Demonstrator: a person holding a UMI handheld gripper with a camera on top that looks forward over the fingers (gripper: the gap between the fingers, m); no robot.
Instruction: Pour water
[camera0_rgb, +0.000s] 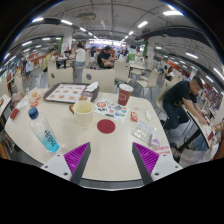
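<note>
A clear water bottle (43, 133) with a blue label lies tilted on the white table (110, 150), just left of and ahead of the left finger. A cream-coloured cup (83, 112) stands beyond it, near the table's middle. A red cup (125, 94) stands farther back to the right. A dark red coaster (106, 126) lies between the cups. My gripper (112, 158) is open, its purple pads (76, 155) wide apart above bare tabletop, with nothing between them.
A tray (66, 93) sits at the table's far left side. Small packets and cards (140, 132) lie on the right part of the table. A seated person (180, 100) is at the right, chairs and other people stand beyond the table.
</note>
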